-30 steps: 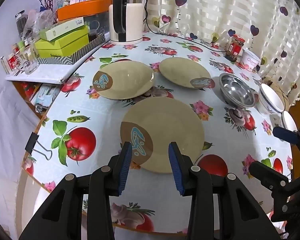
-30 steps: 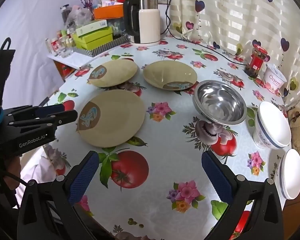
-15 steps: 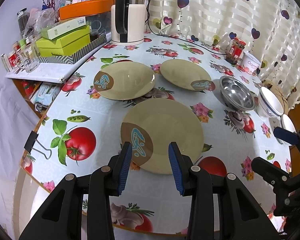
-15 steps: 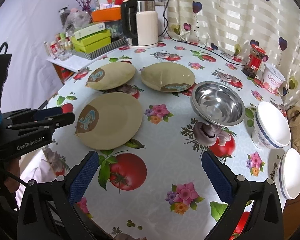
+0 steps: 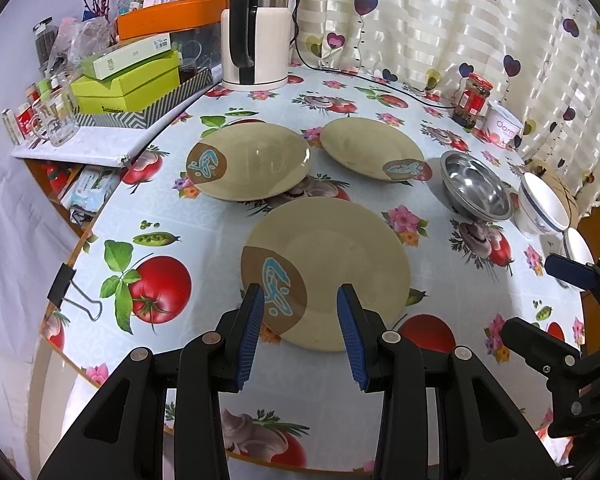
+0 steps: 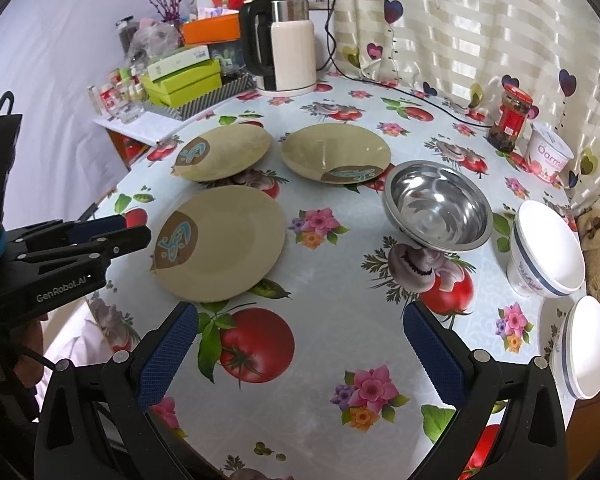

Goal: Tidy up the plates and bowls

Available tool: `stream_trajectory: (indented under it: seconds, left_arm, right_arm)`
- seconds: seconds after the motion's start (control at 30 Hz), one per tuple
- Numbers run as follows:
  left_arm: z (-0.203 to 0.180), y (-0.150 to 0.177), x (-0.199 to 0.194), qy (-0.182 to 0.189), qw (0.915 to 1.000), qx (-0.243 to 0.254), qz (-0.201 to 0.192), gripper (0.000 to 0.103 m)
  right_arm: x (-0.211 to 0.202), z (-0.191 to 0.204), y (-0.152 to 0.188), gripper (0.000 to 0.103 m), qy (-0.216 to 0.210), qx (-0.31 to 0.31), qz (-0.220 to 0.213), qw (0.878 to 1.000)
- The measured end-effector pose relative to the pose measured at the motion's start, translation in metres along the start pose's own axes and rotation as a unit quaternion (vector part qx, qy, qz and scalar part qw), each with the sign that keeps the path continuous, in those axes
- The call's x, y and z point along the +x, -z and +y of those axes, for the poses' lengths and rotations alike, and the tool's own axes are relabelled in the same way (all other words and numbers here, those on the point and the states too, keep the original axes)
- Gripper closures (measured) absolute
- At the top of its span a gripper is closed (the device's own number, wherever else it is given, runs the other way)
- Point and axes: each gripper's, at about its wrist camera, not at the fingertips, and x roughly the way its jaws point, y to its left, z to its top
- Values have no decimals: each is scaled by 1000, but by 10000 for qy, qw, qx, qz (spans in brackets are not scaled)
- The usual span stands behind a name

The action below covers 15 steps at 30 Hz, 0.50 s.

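Left gripper [image 5: 300,320], jaws released, hovers at the near plate [image 5: 332,264]'s rim, seemingly to grasp it; right gripper [image 6: 300,344] waits spread wide over bare tabletop [image 6: 324,280].

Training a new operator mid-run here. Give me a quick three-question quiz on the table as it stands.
1. How many tan plates lie on the table?
2. True or false: the steel bowl is stacked inside a white bowl.
3. Which hand-held gripper points at the nearest plate: A) left hand-held gripper, B) right hand-held gripper?

Key
1. Three: the nearest plate, the far left plate, the far right plate.
2. False; it stands apart on the cloth.
3. A. Both are open and empty.
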Motion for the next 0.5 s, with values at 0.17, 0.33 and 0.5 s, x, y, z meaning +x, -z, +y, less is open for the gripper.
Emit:
stream_trajectory:
  seconds: [0.17,0.33,0.5]
  left_arm:
    - [-1,0,2,56,10000,-21,16,64]
    - [-1,0,3,125,9999,-35,-2,64]
    - [0,-1,3,180,9998,-41,19,64]
  right_arm:
    - [2,0,-1,0,-14,-31,13,10000]
    - [2,1,-2,0,-46,-47,5,10000]
    - [3,2,-3,0,-60,-63,6,10000]
